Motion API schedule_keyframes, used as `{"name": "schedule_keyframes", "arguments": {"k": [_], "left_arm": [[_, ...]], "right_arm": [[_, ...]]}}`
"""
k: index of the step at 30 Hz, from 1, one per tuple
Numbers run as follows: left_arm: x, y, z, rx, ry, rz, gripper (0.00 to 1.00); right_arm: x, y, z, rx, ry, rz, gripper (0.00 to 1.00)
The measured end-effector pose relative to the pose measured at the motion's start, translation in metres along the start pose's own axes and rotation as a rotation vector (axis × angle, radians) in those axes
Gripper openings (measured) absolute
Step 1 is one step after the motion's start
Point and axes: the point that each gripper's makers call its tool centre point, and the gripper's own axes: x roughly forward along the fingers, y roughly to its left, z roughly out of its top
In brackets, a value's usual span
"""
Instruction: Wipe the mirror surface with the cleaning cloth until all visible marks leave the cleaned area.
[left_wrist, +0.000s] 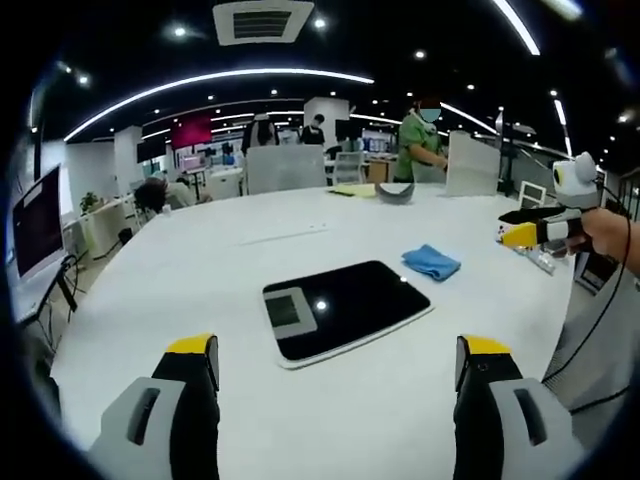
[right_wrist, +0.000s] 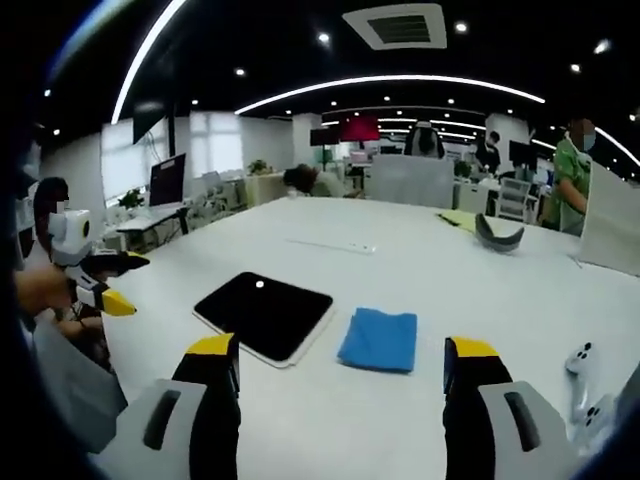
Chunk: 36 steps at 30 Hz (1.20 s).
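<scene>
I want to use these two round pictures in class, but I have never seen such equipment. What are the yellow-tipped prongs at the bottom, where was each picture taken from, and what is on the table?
No robot here: a person holds a two-jaw gripper in each hand, and each carries a fisheye camera looking forward along its jaws. The prongs are those jaws. The left gripper and the right gripper both stand open and hold nothing. Each gripper also appears at the edge of the other's view.

On the white table lie a dark mirror with a pale rim, flat, and beside it, apart, a folded blue cleaning cloth. A white handheld device lies near the right gripper. People stand in the office behind.
</scene>
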Motion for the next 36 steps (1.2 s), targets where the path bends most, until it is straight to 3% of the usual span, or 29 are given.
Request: {"name": "schedule_keyframes", "arguments": {"k": [36], "left_arm": [[-0.012,0.001,-0.005,-0.024,0.004,0.023,0.99]], "right_arm": [[0.008,0.01,-0.008,0.036,-0.009,0.053,0.8]]}}
